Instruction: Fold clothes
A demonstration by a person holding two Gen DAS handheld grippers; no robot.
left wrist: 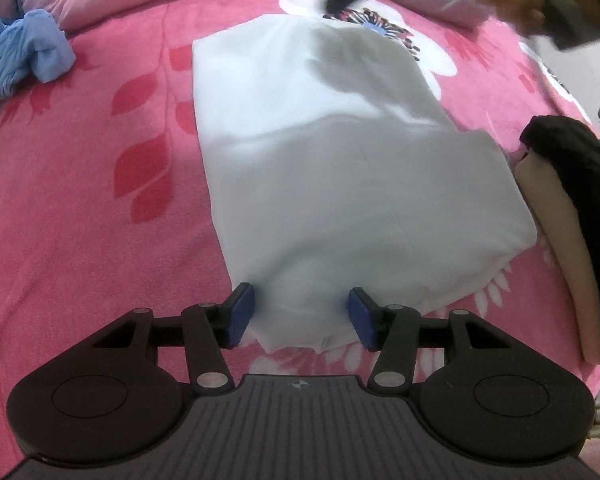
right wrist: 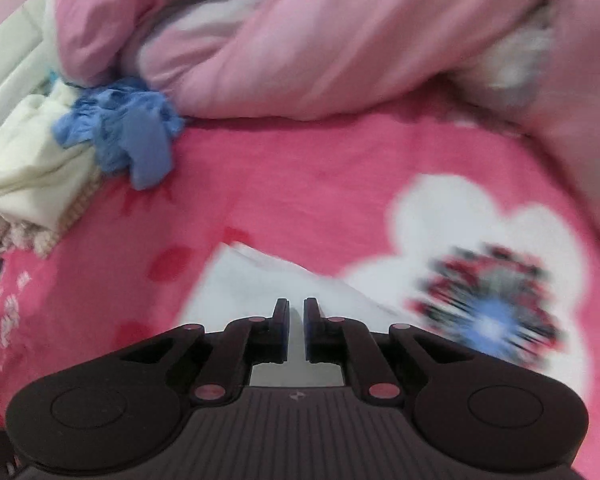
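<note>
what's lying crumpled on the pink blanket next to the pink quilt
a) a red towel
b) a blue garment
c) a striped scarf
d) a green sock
b, a crumpled blue garment lies on the pink blanket right at the edge of the bunched pink quilt, and it also shows far to the left of the folded white garment in the left wrist view.

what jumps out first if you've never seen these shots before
A folded white garment lies mid-frame on a hot-pink floral blanket, its near edge between the open left gripper. A crumpled blue cloth sits far left against the heaped pale-pink duvet.
</note>
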